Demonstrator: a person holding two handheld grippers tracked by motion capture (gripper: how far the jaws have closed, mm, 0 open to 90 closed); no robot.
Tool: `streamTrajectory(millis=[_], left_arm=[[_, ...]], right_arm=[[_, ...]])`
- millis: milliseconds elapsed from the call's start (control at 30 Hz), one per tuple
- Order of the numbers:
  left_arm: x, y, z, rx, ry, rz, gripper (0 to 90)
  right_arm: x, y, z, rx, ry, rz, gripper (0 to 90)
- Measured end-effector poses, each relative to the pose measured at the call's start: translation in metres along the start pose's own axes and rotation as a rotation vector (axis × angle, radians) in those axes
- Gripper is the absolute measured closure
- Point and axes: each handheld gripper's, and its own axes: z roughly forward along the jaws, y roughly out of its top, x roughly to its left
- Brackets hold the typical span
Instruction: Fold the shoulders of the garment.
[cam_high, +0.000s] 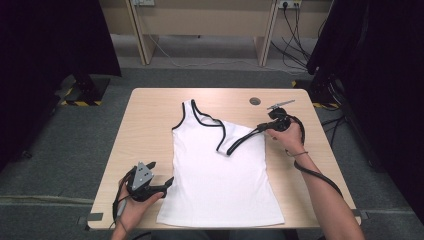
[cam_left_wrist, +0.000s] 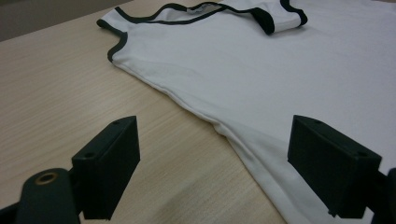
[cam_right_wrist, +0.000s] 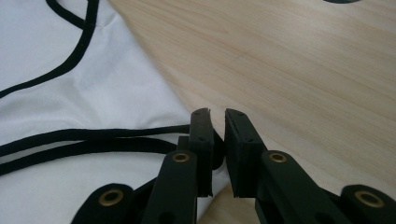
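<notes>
white tank top (cam_high: 220, 175) with black trim flat on table (cam_high: 150, 120); right gripper (cam_high: 263, 127) clamped on its strap, left gripper (cam_high: 167, 183) jaws wide apart.

We are finding no readable text, label, brand, number or sign anywhere in these views. We are seeing yellow-and-black hazard striping (cam_high: 80, 103) on the floor by the stand at the left, but it is carrying no words.

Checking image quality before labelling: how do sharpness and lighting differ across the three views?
High view: even light, sharp, dark curtains at the sides. Left gripper view: near jaws soft, tank top fairly sharp. Right gripper view: jaws sharp, table slightly blurred farther off.
</notes>
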Motion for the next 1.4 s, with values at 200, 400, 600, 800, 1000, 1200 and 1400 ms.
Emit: streamTrajectory(millis=[200, 400, 600, 800, 1000, 1200, 1400], left_arm=[[0.000, 0.000, 0.000, 0.004, 0.001, 0.006, 16.0], [0.000, 0.000, 0.000, 0.005, 0.000, 0.009, 16.0], [-0.001, 0.000, 0.001, 0.008, -0.001, 0.011, 16.0], [-0.002, 0.000, 0.001, 0.010, 0.002, 0.018, 16.0], [-0.002, 0.000, 0.001, 0.010, 0.001, 0.025, 16.0], [-0.002, 0.000, 0.001, 0.009, -0.001, 0.026, 16.0], [-0.002, 0.001, 0.001, 0.011, 0.000, 0.032, 16.0]], right_arm=[[-0.004, 0.000, 0.001, -0.015, -0.034, 0.039, 76.3], [-0.002, 0.000, 0.001, -0.010, -0.066, 0.035, 71.8], [0.008, 0.000, -0.007, -0.045, -0.083, 0.003, 69.1], [0.061, 0.002, -0.007, -0.047, 0.029, -0.176, 65.8], [0.099, 0.002, 0.005, -0.017, 0.092, -0.278, 62.2], [0.116, -0.006, 0.020, 0.035, 0.086, -0.353, 59.9], [0.117, -0.014, 0.025, 0.042, 0.077, -0.356, 58.2]])
